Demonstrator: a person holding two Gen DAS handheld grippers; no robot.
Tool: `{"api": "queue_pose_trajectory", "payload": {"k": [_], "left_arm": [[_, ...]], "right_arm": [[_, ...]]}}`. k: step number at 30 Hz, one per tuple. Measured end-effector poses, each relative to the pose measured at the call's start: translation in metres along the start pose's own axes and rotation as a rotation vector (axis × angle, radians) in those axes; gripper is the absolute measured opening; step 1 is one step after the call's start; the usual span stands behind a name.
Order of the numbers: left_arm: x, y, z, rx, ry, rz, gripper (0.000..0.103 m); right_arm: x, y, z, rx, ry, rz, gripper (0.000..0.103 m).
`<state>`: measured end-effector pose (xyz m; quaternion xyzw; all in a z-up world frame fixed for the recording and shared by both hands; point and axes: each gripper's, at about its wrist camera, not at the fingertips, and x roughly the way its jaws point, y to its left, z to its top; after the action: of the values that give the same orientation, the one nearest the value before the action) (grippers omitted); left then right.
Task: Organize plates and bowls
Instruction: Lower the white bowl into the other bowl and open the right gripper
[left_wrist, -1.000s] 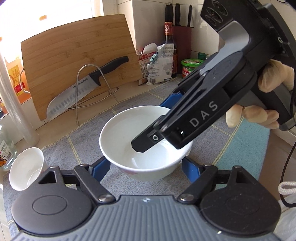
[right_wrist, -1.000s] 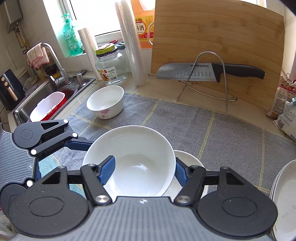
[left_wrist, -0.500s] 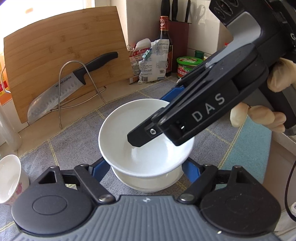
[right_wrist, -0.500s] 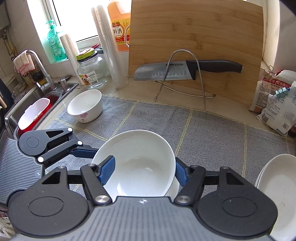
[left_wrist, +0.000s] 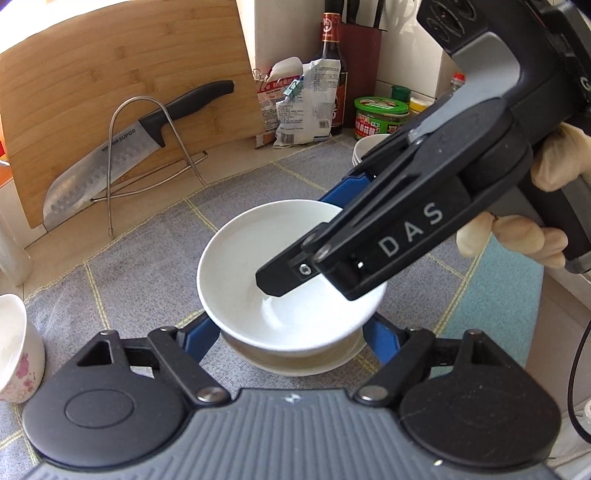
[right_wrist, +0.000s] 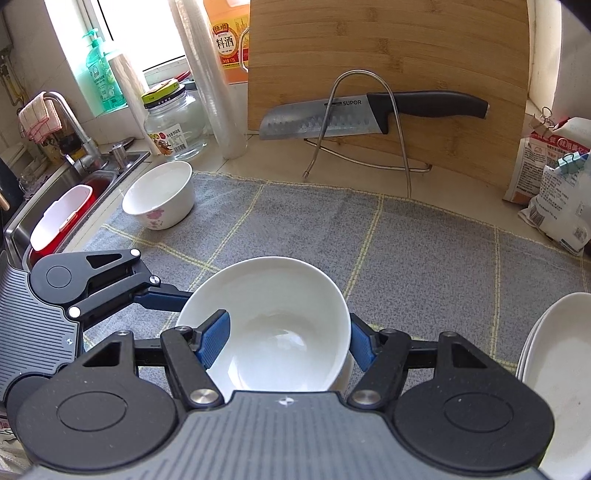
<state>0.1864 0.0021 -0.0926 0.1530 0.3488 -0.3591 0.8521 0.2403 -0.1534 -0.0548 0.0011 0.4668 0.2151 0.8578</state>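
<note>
Right hand-held gripper (right_wrist: 288, 341) clenched on white bowl (right_wrist: 273, 317), now lowered onto second bowl (left_wrist: 295, 360) at frame centre; left hand-held gripper (left_wrist: 290, 338) released, straddling both.

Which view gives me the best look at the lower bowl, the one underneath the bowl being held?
The left wrist view: the lower bowl shows its whole front wall beneath the held bowl. In the right wrist view the held bowl hides nearly all of it; only a sliver shows at right.
</note>
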Motion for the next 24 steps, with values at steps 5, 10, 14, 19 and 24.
{"api": "queue_pose_trajectory", "payload": {"k": [5, 10, 14, 19, 24], "left_arm": [[0.001, 0.0009, 0.0019, 0.013, 0.004, -0.006, 0.084], [0.0015, 0.0011, 0.0023, 0.016, 0.006, -0.007, 0.085], [0.0019, 0.0023, 0.0017, 0.017, 0.007, -0.014, 0.086], [0.0023, 0.0039, 0.0014, 0.013, 0.01, -0.02, 0.087], [-0.0022, 0.0031, 0.0014, 0.028, -0.004, -0.009, 0.093]], "right_arm": [[0.0013, -0.0007, -0.0012, 0.005, 0.005, -0.001, 0.073], [0.0008, -0.0026, -0.0022, 0.022, 0.001, 0.005, 0.073], [0.0007, -0.0038, -0.0034, 0.027, 0.002, 0.006, 0.073], [0.0018, -0.0038, -0.0052, 0.024, 0.009, -0.002, 0.073], [-0.0026, -0.0034, -0.0078, 0.016, -0.009, -0.019, 0.092]]}}
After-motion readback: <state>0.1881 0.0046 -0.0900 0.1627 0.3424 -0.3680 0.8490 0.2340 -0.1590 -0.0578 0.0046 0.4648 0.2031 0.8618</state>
